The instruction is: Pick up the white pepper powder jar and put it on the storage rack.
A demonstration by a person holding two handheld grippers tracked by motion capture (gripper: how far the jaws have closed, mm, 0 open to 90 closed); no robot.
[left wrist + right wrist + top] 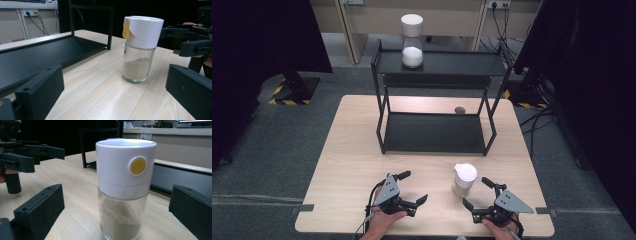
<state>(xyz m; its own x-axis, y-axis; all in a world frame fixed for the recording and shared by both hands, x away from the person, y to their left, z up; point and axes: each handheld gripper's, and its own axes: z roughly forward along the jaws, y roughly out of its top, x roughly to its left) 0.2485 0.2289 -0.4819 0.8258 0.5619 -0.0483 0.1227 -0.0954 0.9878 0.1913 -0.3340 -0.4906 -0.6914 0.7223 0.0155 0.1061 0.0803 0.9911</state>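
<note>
Two sets of fingers are both sitting wide open here, nothing pinched in either. The right gripper (479,193) is hovering just beside the spice jar (463,179), with its fingers (40,210) spread to either side of the jar but not touching it. The left gripper (413,187) is hanging a bit further out on the jar's other side, fingers (41,88) parted and pointing toward it, clearly apart from the glass.

That jar is standing upright on the bench (352,165), near the front edge, between the two grippers. It's clear glass with a white cap (125,167) and a yellow button (138,166), and there's beige powder sitting in the bottom half.

Behind the jar, a black two-level rack (434,132) is standing toward the back of the bench. Its top shelf is carrying a second jar (412,42), white-capped with white powder inside. A small dark thing (459,109) is lying on the bench behind the rack; can't tell what it is.
</note>
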